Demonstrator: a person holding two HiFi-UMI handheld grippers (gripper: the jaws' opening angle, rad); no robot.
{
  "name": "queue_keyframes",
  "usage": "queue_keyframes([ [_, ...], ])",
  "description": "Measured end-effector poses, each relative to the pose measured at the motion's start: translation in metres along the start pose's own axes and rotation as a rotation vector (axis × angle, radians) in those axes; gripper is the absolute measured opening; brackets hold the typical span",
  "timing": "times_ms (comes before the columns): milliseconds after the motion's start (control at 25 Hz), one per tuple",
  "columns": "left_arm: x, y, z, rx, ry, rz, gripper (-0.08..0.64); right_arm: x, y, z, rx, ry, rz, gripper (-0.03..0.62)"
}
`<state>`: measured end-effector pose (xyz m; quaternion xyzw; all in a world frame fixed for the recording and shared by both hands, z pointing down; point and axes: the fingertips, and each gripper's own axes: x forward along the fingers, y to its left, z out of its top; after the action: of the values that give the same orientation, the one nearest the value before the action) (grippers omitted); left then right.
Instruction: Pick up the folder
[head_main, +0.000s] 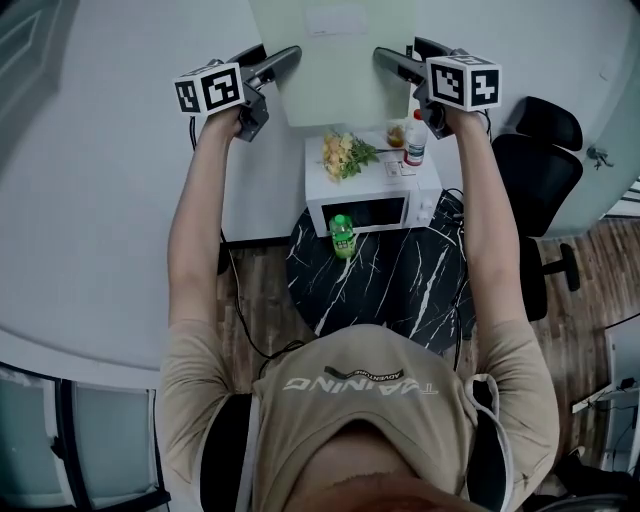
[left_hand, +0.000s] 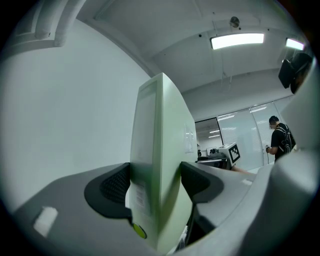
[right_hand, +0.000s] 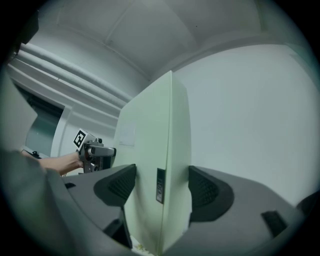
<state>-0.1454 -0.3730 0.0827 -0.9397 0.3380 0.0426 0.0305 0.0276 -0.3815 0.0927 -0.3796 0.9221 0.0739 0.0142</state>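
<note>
Head view: both arms raised. folder (head_main: 335, 60), pale green, held up in the air between left gripper (head_main: 280, 62) and right gripper (head_main: 392, 62), one on each side edge. Below it is a white microwave (head_main: 370, 200) with flowers (head_main: 345, 152) on top, and a green bottle (head_main: 342, 235) in front of it.

Left gripper view: the jaws are partly closed, and both pads press the folder (left_hand: 160, 150) edge-on. The right gripper (left_hand: 227, 152) is visible past it.

Right gripper view: same grip, with the jaws clamped on the folder's (right_hand: 155, 150) other edge and the pads touching both faces. The left gripper (right_hand: 95, 152) is visible beyond.
</note>
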Motion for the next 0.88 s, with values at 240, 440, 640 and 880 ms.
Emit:
queue_keyframes([
  [240,-0.0026,-0.0007,0.0089,0.039,-0.004,0.025,0.301,0.0045,0.0009,0.0015,0.024,-0.018,0.011,0.295],
  [440,-0.0068,-0.0063,0.0105,0.055,0.001,0.029,0.302,0.0004,0.0054,0.0041,0.009,-0.019,0.016,0.295],
  [640,-0.0080,-0.0045,0.0097,0.039,-0.002,0.031,0.302,0.0025,0.0080,0.0070,-0.001,-0.020,0.026,0.295],
  [880,-0.0083,-0.0054,0.0106,0.040,-0.008,0.026,0.302,0.0007,0.0062,0.0051,0.011,-0.011,0.021,0.295],
])
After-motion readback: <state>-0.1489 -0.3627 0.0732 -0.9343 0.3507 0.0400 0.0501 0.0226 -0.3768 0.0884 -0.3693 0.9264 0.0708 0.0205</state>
